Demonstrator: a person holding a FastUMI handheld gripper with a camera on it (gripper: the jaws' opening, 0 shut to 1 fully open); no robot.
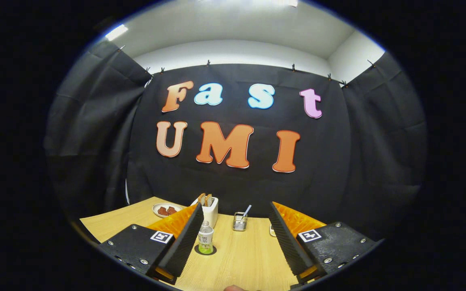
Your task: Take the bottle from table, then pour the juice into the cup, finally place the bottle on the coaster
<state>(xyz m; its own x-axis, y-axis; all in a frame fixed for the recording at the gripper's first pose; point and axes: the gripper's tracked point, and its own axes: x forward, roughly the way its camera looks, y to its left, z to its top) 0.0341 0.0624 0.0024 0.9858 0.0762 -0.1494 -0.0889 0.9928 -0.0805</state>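
Bottle (205, 237) upright on coaster (205, 250), between spread jaws, nearer left.

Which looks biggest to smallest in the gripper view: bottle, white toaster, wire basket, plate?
1. Bottle, nearest, between the open fingers of the hand-held gripper.
2. White toaster, behind it.
3. Plate and wire basket: too close to rank, and both sit farther back, so real sizes stay unsure.

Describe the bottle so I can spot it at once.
On the wooden table, look just inside the open gripper's left finger. The bottle stands upright on a dark round coaster: small, clear, white-capped, greenish juice at its base.
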